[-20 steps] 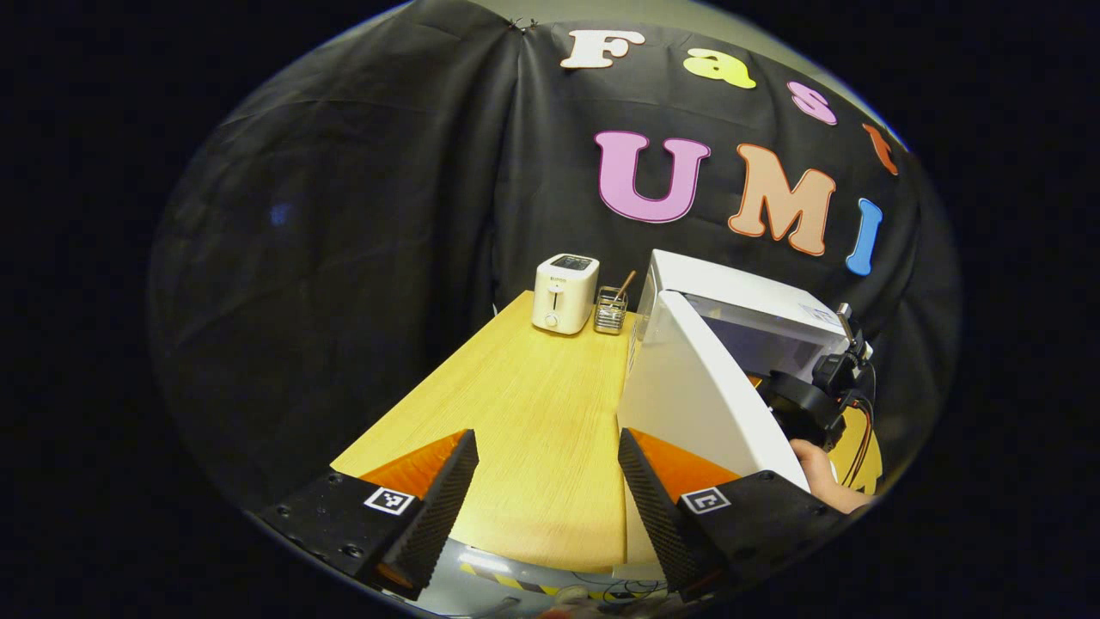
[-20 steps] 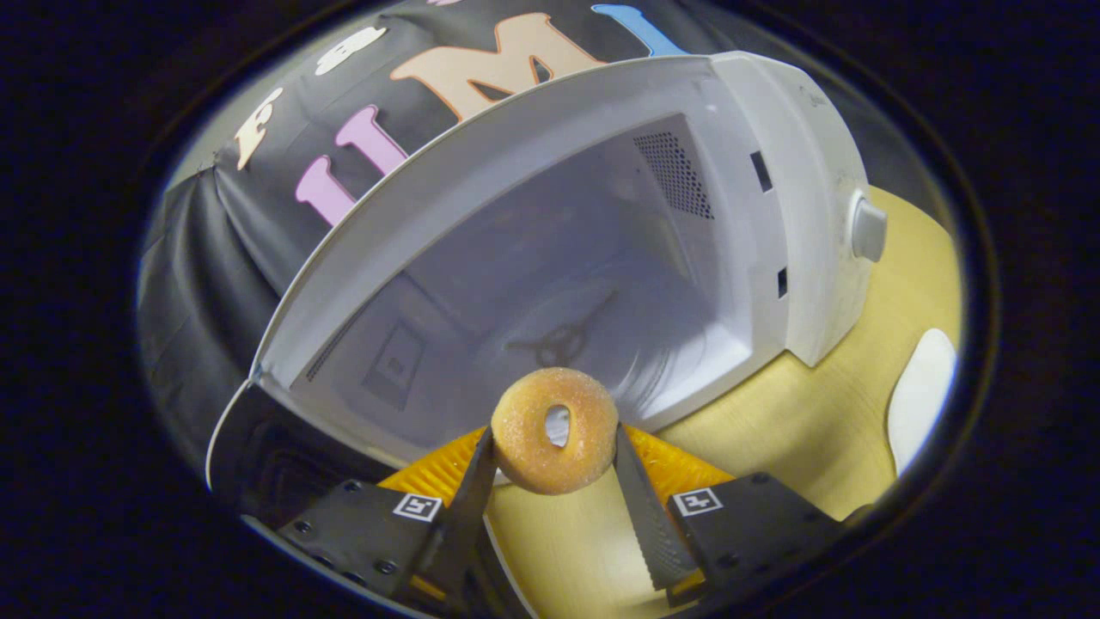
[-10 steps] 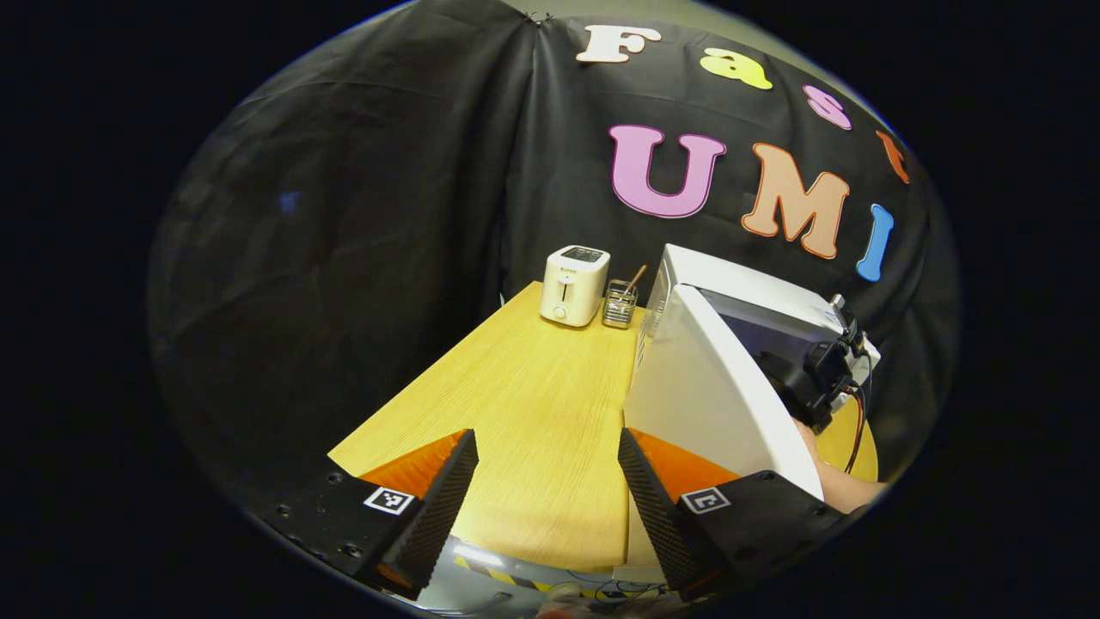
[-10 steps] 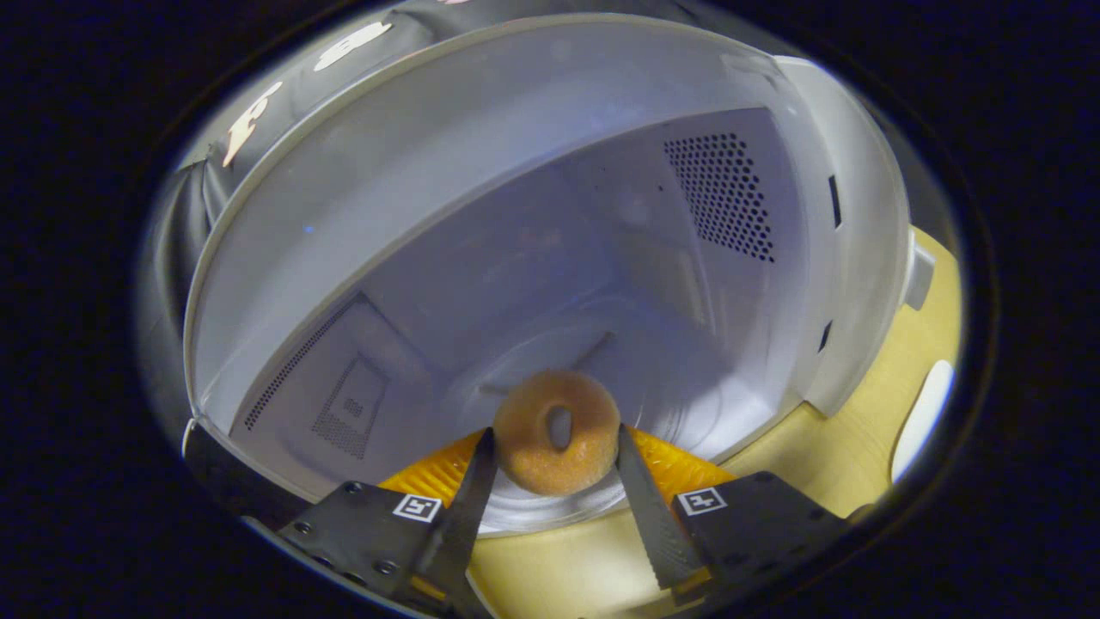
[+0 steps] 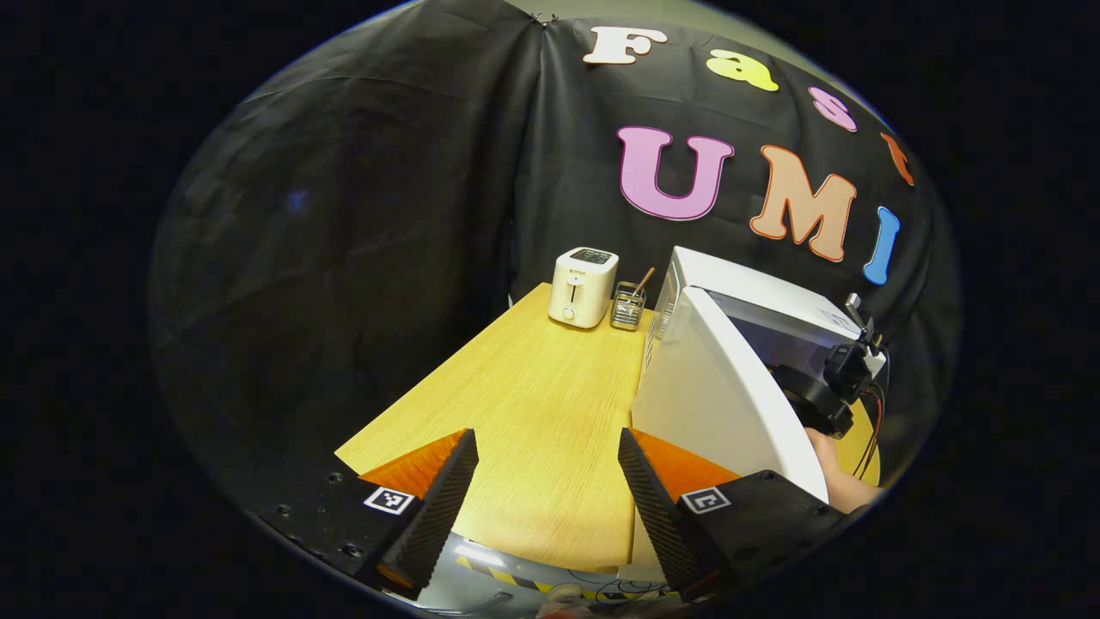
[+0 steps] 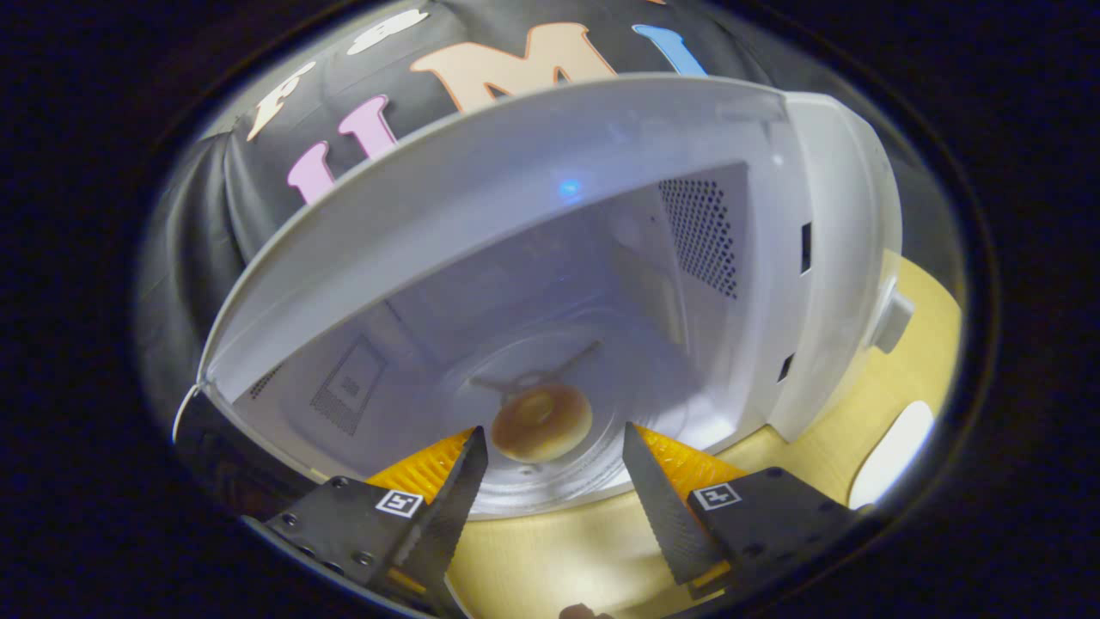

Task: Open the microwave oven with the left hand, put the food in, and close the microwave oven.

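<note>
While the white microwave oven (image 6: 825, 258) stands with its door swung wide, the round sugar-dusted doughnut (image 6: 541, 423) lies flat on the clear glass turntable (image 6: 601, 361) inside the cavity, a little toward the front of the plate. Seen in the right gripper view, the right claw (image 6: 555, 490) sits just outside the oven's mouth with its two black ribbed fingers (image 6: 660, 507) spread apart — nothing is held between them, and the doughnut lies beyond their tips, apart from both. A round white knob (image 6: 894, 320) juts from the control side of the oven at about three o'clock, and a white plate edge (image 6: 889, 451) shows on the pale wooden worktop (image 6: 808, 464) at about four o'clock.

In the left gripper view, the left claw (image 5: 547, 490) hangs over the near end of the worktop (image 5: 533, 413), its fingers (image 5: 443, 499) parted wide and gripping nothing. The open white door (image 5: 718, 404) stands edge-on at about three o'clock, near the claw's right-hand finger. Behind the door, the other gripper's black body (image 5: 816, 395) and the hand (image 5: 838, 481) holding it show by the oven opening. Farther back, at about twelve o'clock, a small cream toaster (image 5: 583, 288) stands beside a wire mesh holder (image 5: 628, 309) with a brown stick in it — both near the oven's far side.
</note>
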